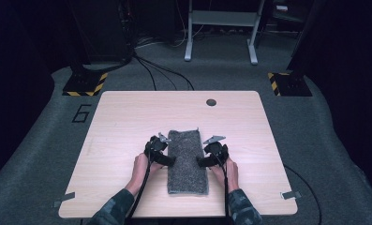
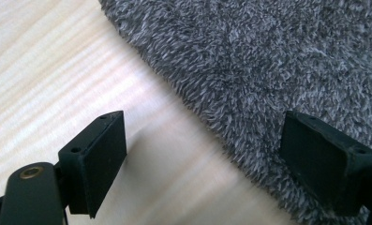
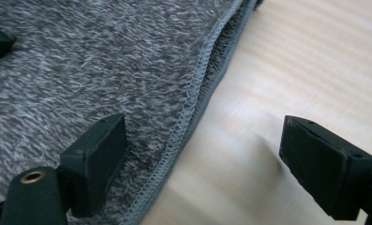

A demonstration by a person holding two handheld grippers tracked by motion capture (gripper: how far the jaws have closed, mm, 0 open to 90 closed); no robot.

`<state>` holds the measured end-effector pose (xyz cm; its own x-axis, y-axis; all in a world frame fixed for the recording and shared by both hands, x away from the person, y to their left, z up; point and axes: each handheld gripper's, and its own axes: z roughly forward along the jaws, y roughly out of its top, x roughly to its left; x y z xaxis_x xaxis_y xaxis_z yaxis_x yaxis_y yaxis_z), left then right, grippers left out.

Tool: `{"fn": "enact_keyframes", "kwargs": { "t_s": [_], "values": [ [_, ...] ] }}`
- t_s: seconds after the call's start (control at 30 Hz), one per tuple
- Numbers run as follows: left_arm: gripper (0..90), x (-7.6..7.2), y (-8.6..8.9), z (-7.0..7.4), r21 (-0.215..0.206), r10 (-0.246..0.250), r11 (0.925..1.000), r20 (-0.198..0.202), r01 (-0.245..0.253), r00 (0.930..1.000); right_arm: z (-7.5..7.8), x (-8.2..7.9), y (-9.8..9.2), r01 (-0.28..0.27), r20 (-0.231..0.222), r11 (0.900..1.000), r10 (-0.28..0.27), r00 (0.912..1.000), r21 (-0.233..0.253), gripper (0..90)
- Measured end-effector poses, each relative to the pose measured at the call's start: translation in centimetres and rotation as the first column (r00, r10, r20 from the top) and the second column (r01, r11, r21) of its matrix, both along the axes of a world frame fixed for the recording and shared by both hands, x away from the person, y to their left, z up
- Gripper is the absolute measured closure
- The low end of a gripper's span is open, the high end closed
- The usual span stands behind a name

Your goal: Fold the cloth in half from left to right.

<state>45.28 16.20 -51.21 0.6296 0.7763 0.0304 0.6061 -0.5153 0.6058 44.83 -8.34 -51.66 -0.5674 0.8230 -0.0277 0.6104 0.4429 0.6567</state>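
Left tongs [image 2: 202, 154] wide, straddling towel [image 2: 268, 70] edge | right tongs [image 3: 202, 159] same

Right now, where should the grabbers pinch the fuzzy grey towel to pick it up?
Probably the long side edges. The towel lies flat and folded, so each open gripper, left and right, should come from its own side, one jaw sliding under the stitched hem.

left gripper [image 1: 167, 160] jaws apart, right gripper [image 1: 202, 161] jaws apart
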Motion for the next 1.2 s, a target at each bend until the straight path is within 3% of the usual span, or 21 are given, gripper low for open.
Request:
{"fn": "enact_keyframes", "kwargs": {
  "t_s": [0.13,0.17,0.23,0.3,0.4,0.43,0.47,0.5,0.57,0.6,0.67,0.83,0.93,1.07,1.17,1.2],
  "values": [
    [14.8,-1.1,0.2,0.0,0.000,-0.033,0.9995,0.008,0.033,0.9994,-0.1,-2.1,-0.1,-0.022,-0.013,0.999,0.023,0.9997,0.024,14.6],
    [14.7,-1.2,0.2,0.1,0.003,-0.034,0.9994,0.007,0.034,0.9994,0.0,-2.3,-0.2,-0.024,-0.027,0.999,0.025,0.9993,0.033,14.5],
    [13.4,-1.2,0.3,0.2,0.001,-0.036,0.9993,0.013,0.036,0.9992,0.5,-2.3,-0.4,-0.027,0.007,0.999,0.027,0.9996,0.042,14.5],
    [12.9,-0.9,0.4,0.7,-0.003,-0.027,0.9996,0.022,0.027,0.9994,0.8,-2.0,-0.5,-0.029,0.012,0.998,0.028,0.9995,0.049,14.3],
    [12.0,0.2,0.4,1.5,-0.010,-0.012,0.9999,0.037,0.013,0.9992,1.8,-0.5,-0.2,-0.008,0.019,0.998,0.007,0.9998,0.060,14.2],
    [12.0,1.3,0.4,1.7,-0.018,0.012,0.9998,0.037,-0.011,0.9992,2.1,0.9,0.2,-0.002,0.015,0.998,0.001,0.9999,0.056,14.2],
    [12.1,1.3,0.4,1.7,-0.018,0.012,0.9998,0.037,-0.011,0.9992,2.1,1.5,0.4,0.003,0.006,0.998,-0.003,1.0000,0.057,14.3],
    [12.1,1.8,0.4,1.7,-0.013,0.025,0.9996,0.037,-0.024,0.9990,2.1,1.5,0.4,0.003,0.006,0.998,-0.003,1.0000,0.057,14.3],
    [11.9,2.9,0.4,1.2,-0.014,0.033,0.9994,0.004,-0.033,0.9995,1.8,2.7,0.7,0.009,-0.009,0.999,-0.009,0.9999,0.047,14.3],
    [12.0,3.4,0.3,0.6,0.007,0.042,0.9991,0.002,-0.042,0.9991,1.2,3.4,1.1,0.022,-0.022,1.000,-0.021,0.9995,0.020,14.6],
    [12.0,3.5,0.3,0.1,0.004,0.047,0.9989,-0.022,-0.047,0.9987,0.6,3.6,1.3,0.018,-0.037,1.000,-0.018,0.9992,-0.002,14.5],
    [12.2,2.9,0.2,0.1,0.011,0.036,0.9993,-0.005,-0.036,0.9993,0.3,3.2,1.3,0.027,-0.051,1.000,-0.028,0.9983,-0.004,14.5],
    [12.1,1.7,0.3,0.0,0.006,0.023,0.9997,-0.003,-0.023,0.9997,0.2,2.4,1.2,0.005,-0.034,1.000,-0.005,0.9994,-0.010,14.5],
    [11.9,1.1,0.6,0.0,-0.008,0.000,1.0000,-0.014,-0.001,0.9999,0.2,1.6,0.9,-0.016,-0.044,1.000,0.016,0.9989,-0.002,14.4],
    [11.8,1.1,0.9,0.6,-0.016,0.006,0.9998,-0.013,-0.007,0.9999,0.4,1.4,0.7,-0.023,-0.032,1.000,0.023,0.9992,0.002,14.3],
    [11.8,1.5,1.1,1.3,-0.036,0.014,0.9993,-0.001,-0.014,0.9999,1.0,1.3,0.1,-0.018,-0.022,0.999,0.019,0.9996,0.036,14.3]
  ]
}}
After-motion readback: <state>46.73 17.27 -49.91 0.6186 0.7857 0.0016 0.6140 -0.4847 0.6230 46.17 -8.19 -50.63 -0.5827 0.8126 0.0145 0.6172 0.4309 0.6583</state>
